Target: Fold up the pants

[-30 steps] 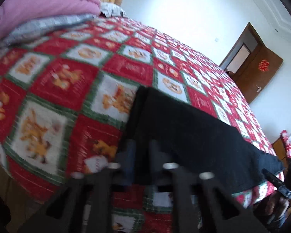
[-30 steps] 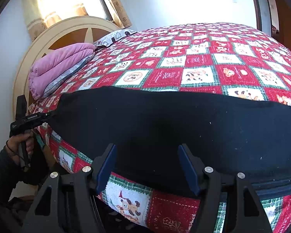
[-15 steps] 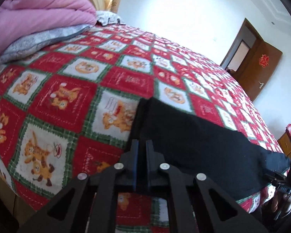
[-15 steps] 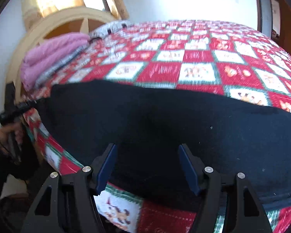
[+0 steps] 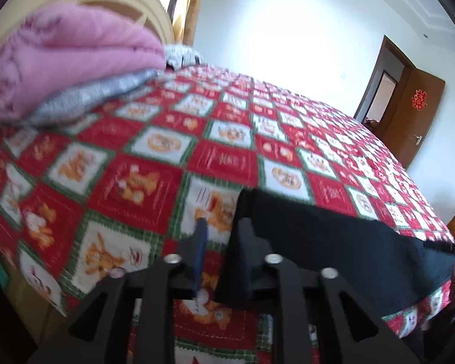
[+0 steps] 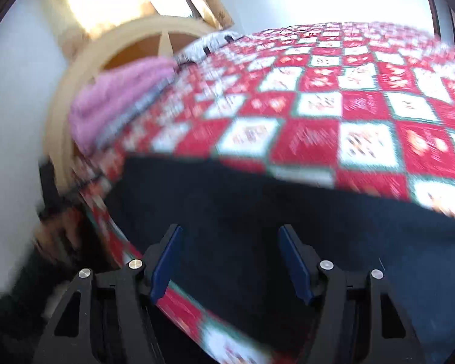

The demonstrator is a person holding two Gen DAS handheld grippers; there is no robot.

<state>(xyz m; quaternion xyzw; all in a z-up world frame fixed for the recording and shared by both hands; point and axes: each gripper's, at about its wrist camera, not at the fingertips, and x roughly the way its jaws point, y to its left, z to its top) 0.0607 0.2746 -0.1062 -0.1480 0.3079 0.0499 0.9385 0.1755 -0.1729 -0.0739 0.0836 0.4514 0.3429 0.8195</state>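
Black pants (image 5: pixel 333 242) lie stretched along the near edge of a bed with a red, white and green patchwork quilt (image 5: pixel 154 166). My left gripper (image 5: pixel 220 227) is partly open at the pants' left end, its right finger against the cloth edge and its blue pad over the quilt; it holds nothing. In the right wrist view the pants (image 6: pixel 273 218) fill the lower half, blurred. My right gripper (image 6: pixel 229 233) is open wide just above them, empty.
A folded pink blanket (image 5: pixel 63 57) on grey bedding lies at the head of the bed by a cream headboard (image 6: pixel 85 69). A brown door (image 5: pixel 415 115) stands at the far right. The bed's edge drops off near both grippers.
My left gripper has opened and let go of the pants' end, and tilted up toward the headboard. My right gripper stays open and has swung, blurring its view.
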